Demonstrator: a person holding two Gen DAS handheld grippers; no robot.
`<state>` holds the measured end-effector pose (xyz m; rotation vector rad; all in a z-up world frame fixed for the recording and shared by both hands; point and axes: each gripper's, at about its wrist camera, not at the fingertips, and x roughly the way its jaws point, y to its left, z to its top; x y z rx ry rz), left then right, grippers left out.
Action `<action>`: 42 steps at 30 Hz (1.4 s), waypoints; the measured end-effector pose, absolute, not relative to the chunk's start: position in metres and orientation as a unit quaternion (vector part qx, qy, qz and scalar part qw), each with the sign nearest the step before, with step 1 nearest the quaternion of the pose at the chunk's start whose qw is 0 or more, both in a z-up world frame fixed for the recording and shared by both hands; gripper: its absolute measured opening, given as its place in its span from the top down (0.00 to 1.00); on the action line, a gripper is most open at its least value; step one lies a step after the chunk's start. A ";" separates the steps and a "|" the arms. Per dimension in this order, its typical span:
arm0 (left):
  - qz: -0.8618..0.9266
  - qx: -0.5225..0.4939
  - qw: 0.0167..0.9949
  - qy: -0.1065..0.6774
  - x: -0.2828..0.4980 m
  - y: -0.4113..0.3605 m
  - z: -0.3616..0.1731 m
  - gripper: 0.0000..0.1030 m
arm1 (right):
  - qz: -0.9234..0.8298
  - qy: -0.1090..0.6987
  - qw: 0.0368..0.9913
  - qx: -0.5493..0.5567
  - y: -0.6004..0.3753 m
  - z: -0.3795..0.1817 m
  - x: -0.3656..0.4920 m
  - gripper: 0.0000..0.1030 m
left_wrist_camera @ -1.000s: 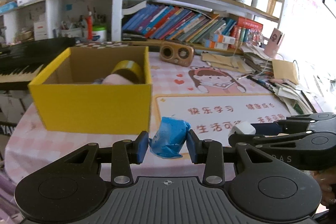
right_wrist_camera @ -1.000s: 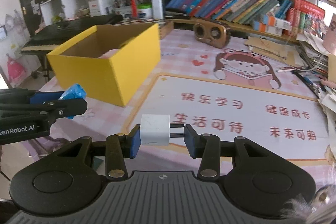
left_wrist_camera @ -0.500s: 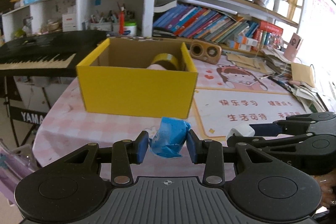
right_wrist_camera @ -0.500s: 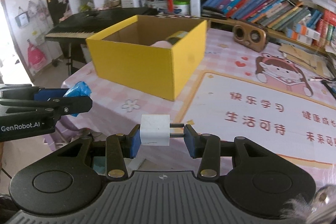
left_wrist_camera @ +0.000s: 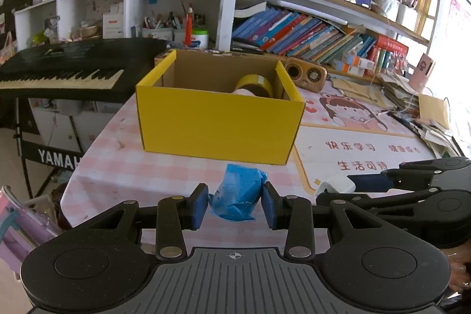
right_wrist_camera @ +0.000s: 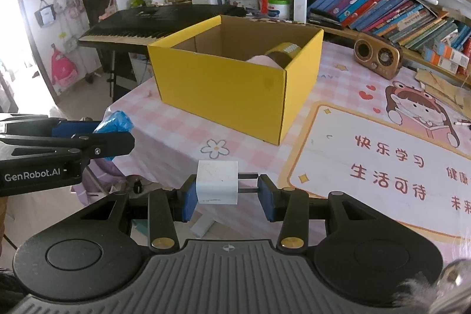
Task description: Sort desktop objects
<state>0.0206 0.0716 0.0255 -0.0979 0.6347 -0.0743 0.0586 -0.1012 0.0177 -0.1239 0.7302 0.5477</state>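
Far left, off the table edge: black keyboard (left_wrist_camera: 61,69) on its stand. Left gripper (left_wrist_camera: 235,203) held over the near table edge, pads pinching a crumpled blue packet (left_wrist_camera: 237,196) from both sides; packet is up off the pink checked tablecloth (left_wrist_camera: 123,167). Straight ahead of it, yellow cardboard box (left_wrist_camera: 217,125) sits open on the cloth w/ a yellowish tape roll (left_wrist_camera: 254,83) leaning vs. its right inner wall and sth pale pink (right_wrist_camera: 263,61) next to the roll, can't tell what. Right of the box: printed desk mat (right_wrist_camera: 382,167) w/ cartoon girl and red characters; behind it a small brown wooden speaker (right_wrist_camera: 378,58) near the bookshelf. Right gripper (right_wrist_camera: 226,192) beside the left one, pressed onto a white charger plug (right_wrist_camera: 217,186), body vs. left pad, two prongs poking into the right pad, also lifted clear of the table. Neither item in the box yet.
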 end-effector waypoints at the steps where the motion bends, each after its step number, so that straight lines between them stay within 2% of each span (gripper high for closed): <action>1: -0.036 -0.049 0.949 0.310 0.021 0.073 0.026 0.64 | 0.264 0.352 0.896 -0.060 -0.100 0.019 0.060 0.61; 11: -0.029 -0.066 0.957 0.280 0.049 0.095 0.040 0.64 | 0.260 0.336 0.903 -0.064 -0.089 0.036 0.083 0.61; 23: -0.003 -0.060 0.970 0.234 0.123 0.109 0.067 0.64 | 0.264 0.290 0.918 -0.053 -0.083 0.066 0.160 0.61; 34: 0.015 -0.055 0.963 0.262 0.199 0.108 0.052 0.64 | 0.281 0.292 0.911 -0.069 -0.068 0.063 0.249 0.61; 42: 0.009 -0.027 0.949 0.315 0.239 0.092 0.024 0.64 | 0.294 0.307 0.902 -0.078 -0.055 0.055 0.300 0.61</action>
